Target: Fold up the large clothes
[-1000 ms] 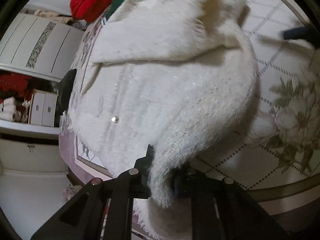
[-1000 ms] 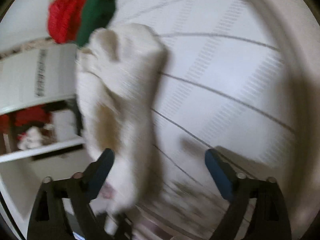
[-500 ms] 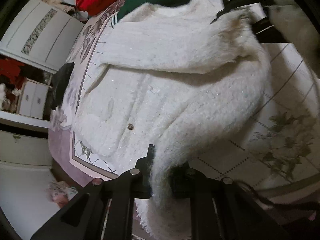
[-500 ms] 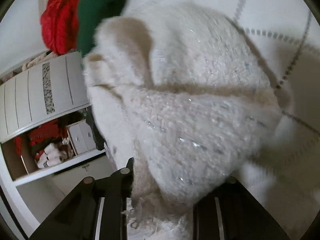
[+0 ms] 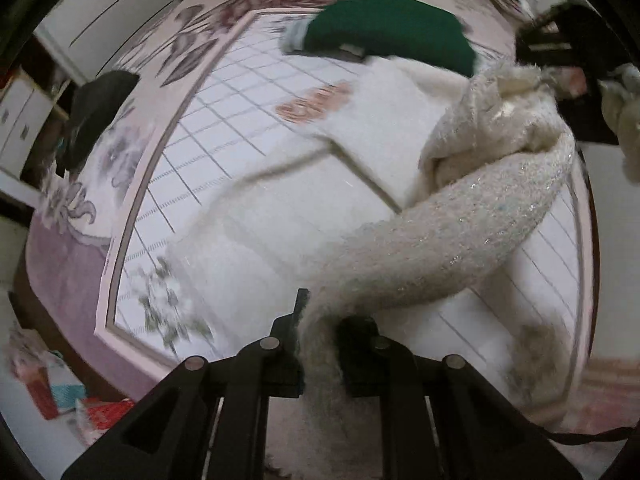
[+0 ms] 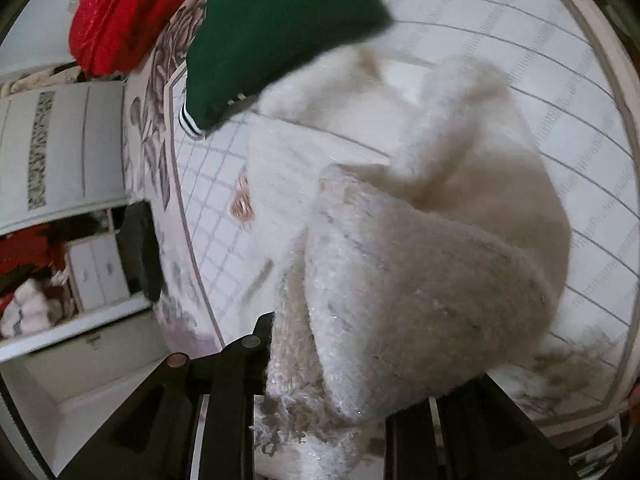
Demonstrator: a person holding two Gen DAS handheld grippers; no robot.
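White sweater (image 5: pixel 460 240): left gripper (image 5: pixel 318 332) and right gripper (image 6: pixel 332 396) are each clamping a bunched edge. Folding is looking barely begun; green garment (image 6: pixel 276 28), upper left, is lying nearby.

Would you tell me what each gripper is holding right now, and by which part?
Both hold the white fuzzy sweater: the left gripper pinches a narrow, sleeve-like end; the right gripper clamps a fringed edge.

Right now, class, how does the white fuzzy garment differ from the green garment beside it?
The white fuzzy garment is pale and shaggy; the green garment is dark and smooth. The white one is gripped by the left gripper and right gripper; the green one lies untouched. Both are on the patterned bedspread.
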